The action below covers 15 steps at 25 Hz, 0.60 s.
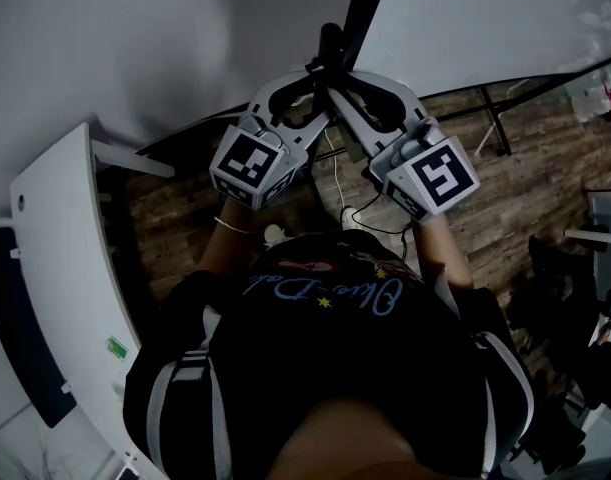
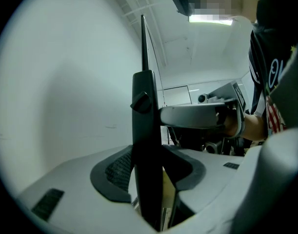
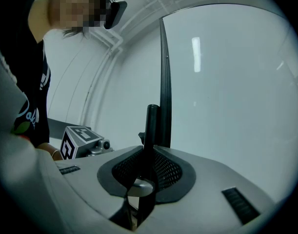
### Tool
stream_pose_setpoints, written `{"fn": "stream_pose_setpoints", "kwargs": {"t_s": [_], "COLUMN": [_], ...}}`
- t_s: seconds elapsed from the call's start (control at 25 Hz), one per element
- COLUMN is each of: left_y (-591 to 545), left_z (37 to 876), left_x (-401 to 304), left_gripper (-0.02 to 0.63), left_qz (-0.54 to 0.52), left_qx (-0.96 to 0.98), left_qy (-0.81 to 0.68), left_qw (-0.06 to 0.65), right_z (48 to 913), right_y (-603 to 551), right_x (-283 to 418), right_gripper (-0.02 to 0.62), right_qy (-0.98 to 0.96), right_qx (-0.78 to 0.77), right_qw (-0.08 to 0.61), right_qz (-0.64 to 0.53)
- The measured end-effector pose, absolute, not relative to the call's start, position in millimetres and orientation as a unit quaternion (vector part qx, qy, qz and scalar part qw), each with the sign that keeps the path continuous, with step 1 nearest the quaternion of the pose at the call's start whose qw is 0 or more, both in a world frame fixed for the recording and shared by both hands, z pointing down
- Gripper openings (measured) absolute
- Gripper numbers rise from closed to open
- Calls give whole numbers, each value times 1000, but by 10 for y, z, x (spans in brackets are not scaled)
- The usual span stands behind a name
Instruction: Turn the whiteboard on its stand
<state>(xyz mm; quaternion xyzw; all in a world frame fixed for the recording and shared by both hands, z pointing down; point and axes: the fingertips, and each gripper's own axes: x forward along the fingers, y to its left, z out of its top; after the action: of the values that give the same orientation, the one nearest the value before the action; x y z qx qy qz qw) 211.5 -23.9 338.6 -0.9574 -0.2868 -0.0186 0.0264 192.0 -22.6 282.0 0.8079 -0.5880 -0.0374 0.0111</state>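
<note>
Top: the person is wearing a black shirt [image 1: 325, 368] that is carrying light-blue script lettering and small yellow stars across the chest.
Sleeves: white stripes [image 1: 190, 368] are running down the dark shoulders.
Wrist: a thin pale band [image 1: 230, 225] is circling the left wrist.
Head: a dark camera mount [image 3: 114, 11] is being worn.
Left gripper [image 1: 310, 93]: a pale grey curved shell is ending in a marker cube [image 1: 250, 163] that is showing black-and-white squares.
Right gripper [image 1: 350, 93]: it is wearing the same grey shell and its own cube [image 1: 440, 173].
Pads [image 3: 163, 172]: dark textured rubber is lining the jaws, and small dark slots [image 3: 240, 204] are marking the shells.
</note>
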Motion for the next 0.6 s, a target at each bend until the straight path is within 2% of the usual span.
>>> {"fn": "stream_pose_setpoints", "kwargs": {"t_s": [0.6], "left_y": [-433], "left_z": [3376], "left_x": [2195], "left_gripper": [178], "left_qz": [-27], "left_qx": [-957], "left_qy": [-289], "left_qw": [24], "right_z": [2819], "right_y": [-418], "right_x": [1994], "right_gripper": [61], "right_qy": [-601], "right_qx": [798], "right_qw": [14], "right_qz": [-33]}}
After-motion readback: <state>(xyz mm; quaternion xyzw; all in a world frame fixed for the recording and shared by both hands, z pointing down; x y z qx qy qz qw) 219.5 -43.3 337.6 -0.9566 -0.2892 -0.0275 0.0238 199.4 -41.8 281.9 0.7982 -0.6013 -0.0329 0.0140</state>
